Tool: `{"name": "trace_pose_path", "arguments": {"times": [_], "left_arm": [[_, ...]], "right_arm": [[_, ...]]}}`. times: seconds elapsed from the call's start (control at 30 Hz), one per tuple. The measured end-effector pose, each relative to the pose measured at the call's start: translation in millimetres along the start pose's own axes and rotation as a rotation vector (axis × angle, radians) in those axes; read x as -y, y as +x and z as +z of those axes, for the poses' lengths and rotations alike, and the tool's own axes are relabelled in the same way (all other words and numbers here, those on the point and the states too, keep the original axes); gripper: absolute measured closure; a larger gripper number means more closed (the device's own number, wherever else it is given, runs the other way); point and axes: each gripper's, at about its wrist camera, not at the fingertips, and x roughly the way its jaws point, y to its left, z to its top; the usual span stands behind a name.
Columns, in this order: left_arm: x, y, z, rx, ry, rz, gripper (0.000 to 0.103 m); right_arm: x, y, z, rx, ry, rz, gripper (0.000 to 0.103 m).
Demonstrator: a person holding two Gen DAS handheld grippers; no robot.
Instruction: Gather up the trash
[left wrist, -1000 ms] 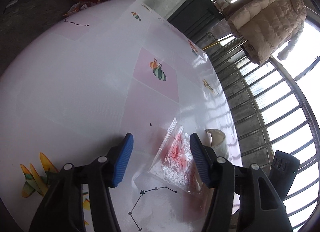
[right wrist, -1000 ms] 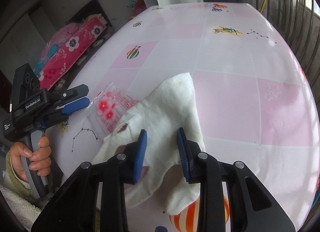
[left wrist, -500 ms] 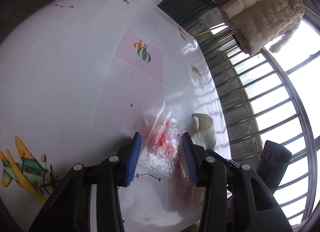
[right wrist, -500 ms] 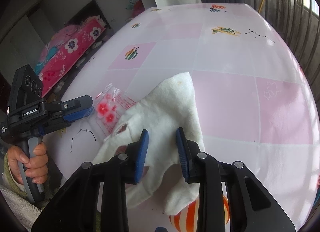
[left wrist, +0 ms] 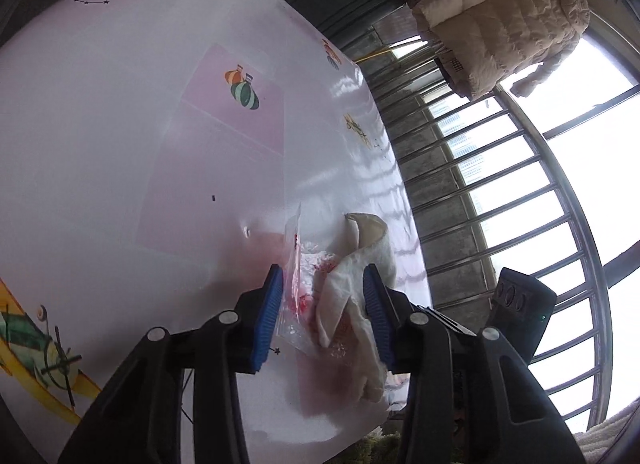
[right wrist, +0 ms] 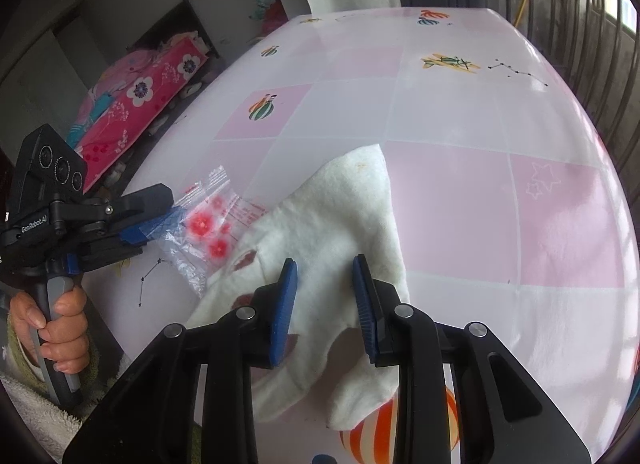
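1. Left gripper (left wrist: 322, 312): jaws spread, straddling the near end of the clear plastic bag (left wrist: 298, 296) and a fold of the white cloth (left wrist: 352, 288). Nothing pinched yet.
2. Right gripper (right wrist: 325, 304): jaws spread, hovering over the white cloth (right wrist: 332, 232); contact with it can't be told.
3. Plastic bag (right wrist: 204, 227), red flower print, lies flat on the table (right wrist: 460, 191) near its front-left edge. One corner is tucked under the cloth.
4. Handling, my guess: bag is featherlight, thin, crinkly and slippery. It won't resist a pinch but could slide out. Best hold is the free edge away from the cloth, so the cloth isn't caught too.
5. Hard to see: bag contents, how far the bag runs under the cloth, and what the reddish patches on the cloth are.
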Motion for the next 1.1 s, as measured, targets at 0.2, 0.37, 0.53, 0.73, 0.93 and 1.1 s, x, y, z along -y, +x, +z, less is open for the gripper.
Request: {"name": "trace_pose_path", "arguments": {"times": [0.2,0.37,0.53,0.73,0.93,1.1], "left_arm": [[-9.5,8.4,-2.3,-0.033,-0.034,0.051,0.087],[-5.7,9.5,-3.1,-0.027,0.016,0.11,0.093],[-5.0,8.5,-3.3,-0.023,0.04,0.131,0.094],[-4.7,6.3,-3.2,-0.017,0.041,0.139,0.094],[-4.6,6.2,-3.8,-0.011,0.033,0.137,0.094],[-4.9,6.8,-4.1,-0.01,0.029,0.134,0.094]], "right_arm": [[-1.2,1.0,0.7,0.0,0.0,-0.004,0.075],[-4.0,1.0,1.8,-0.001,0.0,-0.019,0.077],[-0.3,-0.7,3.3,-0.006,0.029,-0.003,0.094],[2.0,-10.3,5.7,0.022,0.05,0.005,0.101],[14.8,-25.6,12.3,0.086,0.083,-0.044,0.091],[31.4,-17.2,11.5,0.047,0.112,-0.078,0.068]]}}
